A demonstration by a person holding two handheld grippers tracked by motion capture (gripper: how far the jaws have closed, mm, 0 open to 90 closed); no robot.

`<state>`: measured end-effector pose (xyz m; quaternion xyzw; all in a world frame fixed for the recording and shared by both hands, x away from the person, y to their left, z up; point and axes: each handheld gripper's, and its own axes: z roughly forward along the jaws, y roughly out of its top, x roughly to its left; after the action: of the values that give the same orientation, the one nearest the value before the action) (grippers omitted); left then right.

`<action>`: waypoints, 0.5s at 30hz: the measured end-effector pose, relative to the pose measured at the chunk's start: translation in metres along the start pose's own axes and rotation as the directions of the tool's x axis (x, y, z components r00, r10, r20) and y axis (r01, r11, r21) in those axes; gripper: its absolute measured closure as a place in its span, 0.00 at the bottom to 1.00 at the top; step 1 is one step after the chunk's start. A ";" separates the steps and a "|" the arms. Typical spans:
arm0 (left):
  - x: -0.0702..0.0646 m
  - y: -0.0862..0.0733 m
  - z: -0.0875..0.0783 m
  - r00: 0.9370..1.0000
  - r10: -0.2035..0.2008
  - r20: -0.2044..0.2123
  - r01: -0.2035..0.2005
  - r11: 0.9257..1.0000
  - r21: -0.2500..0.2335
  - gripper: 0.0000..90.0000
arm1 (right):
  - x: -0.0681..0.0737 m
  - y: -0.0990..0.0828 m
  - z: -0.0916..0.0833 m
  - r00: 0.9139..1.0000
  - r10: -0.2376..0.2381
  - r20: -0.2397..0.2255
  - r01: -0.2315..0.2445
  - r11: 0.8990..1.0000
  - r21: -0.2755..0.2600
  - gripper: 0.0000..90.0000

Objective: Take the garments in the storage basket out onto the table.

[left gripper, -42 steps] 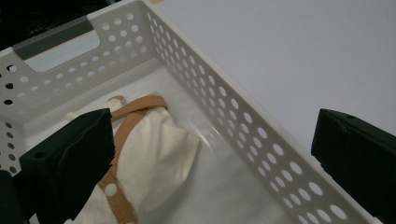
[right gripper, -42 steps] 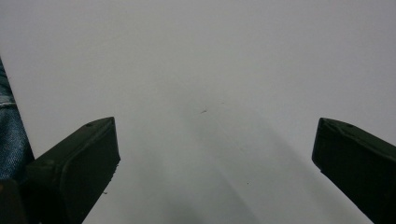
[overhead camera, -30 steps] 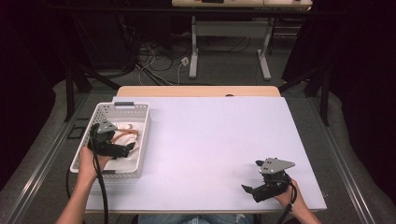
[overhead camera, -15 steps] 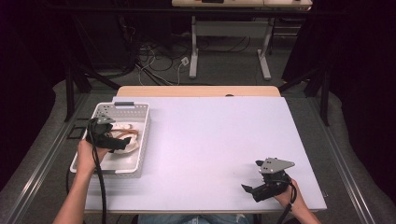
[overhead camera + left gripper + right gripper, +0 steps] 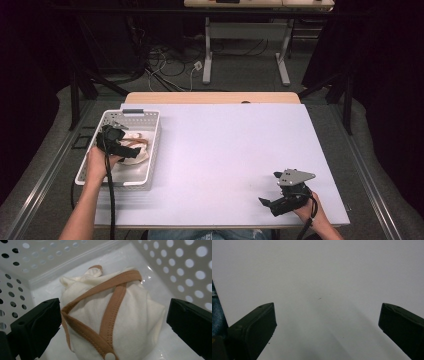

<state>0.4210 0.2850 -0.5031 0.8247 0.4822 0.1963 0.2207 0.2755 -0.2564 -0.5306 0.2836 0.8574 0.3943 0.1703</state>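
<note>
A bundled cream cloth with tan trim lies in a white perforated basket at the table's left. The cloth sits near the basket's middle. My left gripper hangs inside the basket, its jaws wide apart on either side of the bundle, not touching it. In the left gripper view, the left gripper stands open just short of the cloth. My right gripper rests low over the table's front right, open, with bare white tabletop between its jaws.
The white table top stretches between the basket and the right gripper. A wooden strip runs along its far edge. Beyond stand desk legs and cables on the floor. Blue denim shows at the table's near edge.
My left gripper has moved deeper into the basket toward the cloth bundle. The right gripper has stayed where it was.
</note>
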 end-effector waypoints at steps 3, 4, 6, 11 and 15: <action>0.000 0.001 0.004 1.000 -0.001 -0.003 0.001 0.999 0.033 0.00 | 0.000 0.000 0.000 1.000 0.001 -0.004 -0.001 1.000 0.002 0.01; 0.000 0.001 0.004 1.000 -0.001 -0.003 0.001 0.999 0.033 0.00 | 0.000 0.000 0.000 1.000 0.000 -0.003 0.000 1.000 0.002 0.01; 0.000 0.002 0.007 1.000 0.012 -0.001 -0.012 0.997 0.071 0.00 | 0.000 0.000 0.000 1.000 -0.001 -0.003 0.001 1.000 0.002 0.01; -0.001 0.003 0.014 1.000 0.016 0.015 -0.018 0.990 0.142 0.00 | 0.000 0.000 -0.001 1.000 -0.001 -0.005 0.001 1.000 0.000 0.01; -0.002 0.003 0.017 0.999 0.031 0.014 -0.033 0.983 0.180 0.02 | 0.000 0.000 -0.001 1.000 0.000 -0.006 0.000 1.000 0.007 0.01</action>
<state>0.4317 0.2787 -0.5160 0.8501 0.4835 0.1506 0.1448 0.2748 -0.2567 -0.5302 0.2829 0.8594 0.3919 0.1669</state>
